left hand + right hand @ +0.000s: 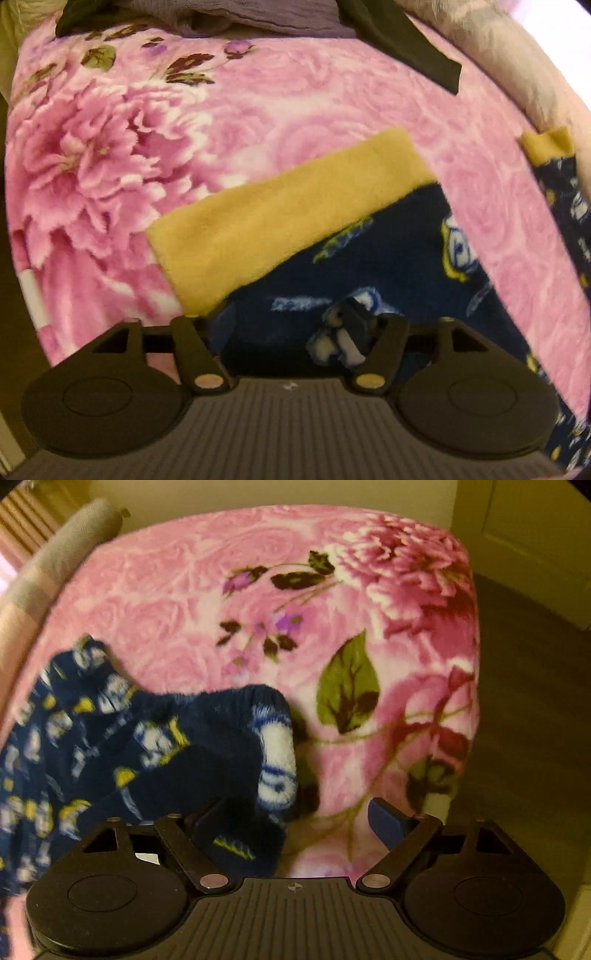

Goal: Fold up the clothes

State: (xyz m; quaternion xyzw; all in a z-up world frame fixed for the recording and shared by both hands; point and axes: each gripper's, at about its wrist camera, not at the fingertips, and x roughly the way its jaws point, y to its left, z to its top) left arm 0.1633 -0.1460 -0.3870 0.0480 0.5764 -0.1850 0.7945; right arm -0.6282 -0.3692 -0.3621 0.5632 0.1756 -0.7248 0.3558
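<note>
On the pink floral blanket [295, 103] I see the navy printed fleece pajama pants [369, 266] spread out, one yellow cuff [280, 221] angled across the middle of the left wrist view and a second yellow cuff [546, 144] at the far right edge. My left gripper [291, 325] sits low over the navy leg, fingers spread wide with fabric between them but not pinched. My right gripper [299, 819] is also wide open, a bunched navy fold [221, 746] lying over its left finger, the blue right finger pad [388, 819] bare above the blanket.

Black linkage fingers [388, 821] with blue pads, round discs, ribbed grey housing.
</note>
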